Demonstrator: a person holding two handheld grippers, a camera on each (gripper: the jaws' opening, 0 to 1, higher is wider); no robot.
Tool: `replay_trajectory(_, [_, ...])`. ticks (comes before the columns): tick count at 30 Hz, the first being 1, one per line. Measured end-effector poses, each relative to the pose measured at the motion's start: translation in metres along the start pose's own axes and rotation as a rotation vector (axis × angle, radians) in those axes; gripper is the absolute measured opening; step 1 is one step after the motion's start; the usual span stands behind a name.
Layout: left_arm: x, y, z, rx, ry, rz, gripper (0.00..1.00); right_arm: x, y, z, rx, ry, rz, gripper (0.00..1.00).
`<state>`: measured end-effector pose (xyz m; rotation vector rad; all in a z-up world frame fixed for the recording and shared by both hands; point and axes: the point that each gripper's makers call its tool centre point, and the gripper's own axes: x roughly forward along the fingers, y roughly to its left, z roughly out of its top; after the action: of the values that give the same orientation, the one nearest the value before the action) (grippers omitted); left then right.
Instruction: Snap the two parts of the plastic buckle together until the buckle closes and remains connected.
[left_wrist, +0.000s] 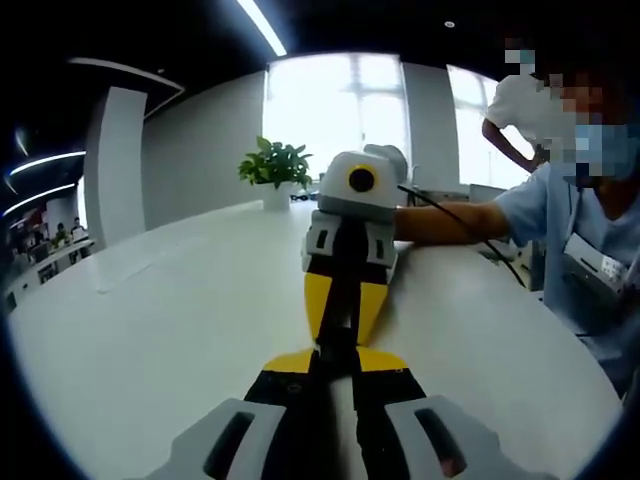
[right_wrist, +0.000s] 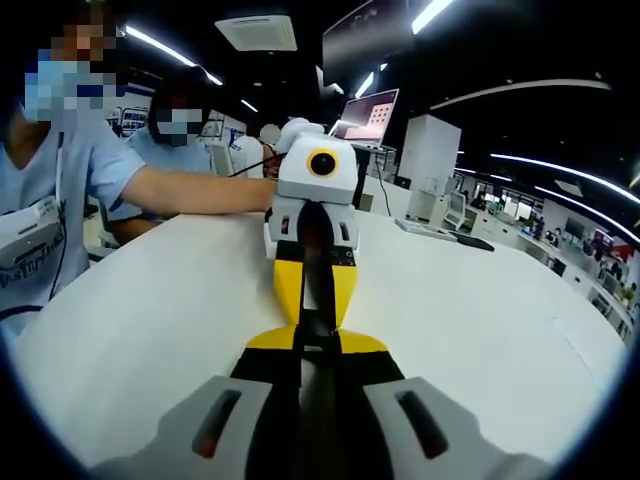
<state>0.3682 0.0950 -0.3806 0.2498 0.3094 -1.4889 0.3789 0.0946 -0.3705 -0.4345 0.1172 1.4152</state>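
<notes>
Open-plan office, ceiling strip lights running overhead, bright windows sitting at 12 o'clock in the left gripper view. A potted plant (left_wrist: 275, 168) is standing at the far edge of the white table (left_wrist: 150, 320), around 11 o'clock. In the right gripper view a laptop (right_wrist: 368, 115) is showing at 1 o'clock and flat dark items are lying on the table beyond it. The tabletop is glossy, bare and wide.

The two grippers are meeting nose to nose over the table. In the left gripper view the left gripper (left_wrist: 335, 375) is rising from 6 o'clock, jaws drawn in tight on a dark strip, and the right gripper is facing it from 12 o'clock with its yellow fingers (left_wrist: 318, 300) pointing down at the join. The right gripper view is mirroring this: the right gripper (right_wrist: 313, 365) is closing narrow on a dark strip while the left gripper is coming in from 12 o'clock.

The plastic buckle (left_wrist: 335, 345) is sitting at the meeting point, one part apparently in each clamp. Likely reason for the straight-line alignment: pushing the halves axially so they click. Whether the latch is engaged is impossible to tell, as the joint is dark and hidden between fingertips.

A person in a light blue shirt is sitting at 3 o'clock, forearm (left_wrist: 455, 222) stretching along the table toward the right gripper.
</notes>
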Motion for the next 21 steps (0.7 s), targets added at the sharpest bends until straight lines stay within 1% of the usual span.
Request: replay_trajectory(21, [-0.0016,0.0027,0.0014,0.004,-0.006,0.001,0.11,0.0004,-0.0009,0.0011,0.008,-0.002,0.002,0.12])
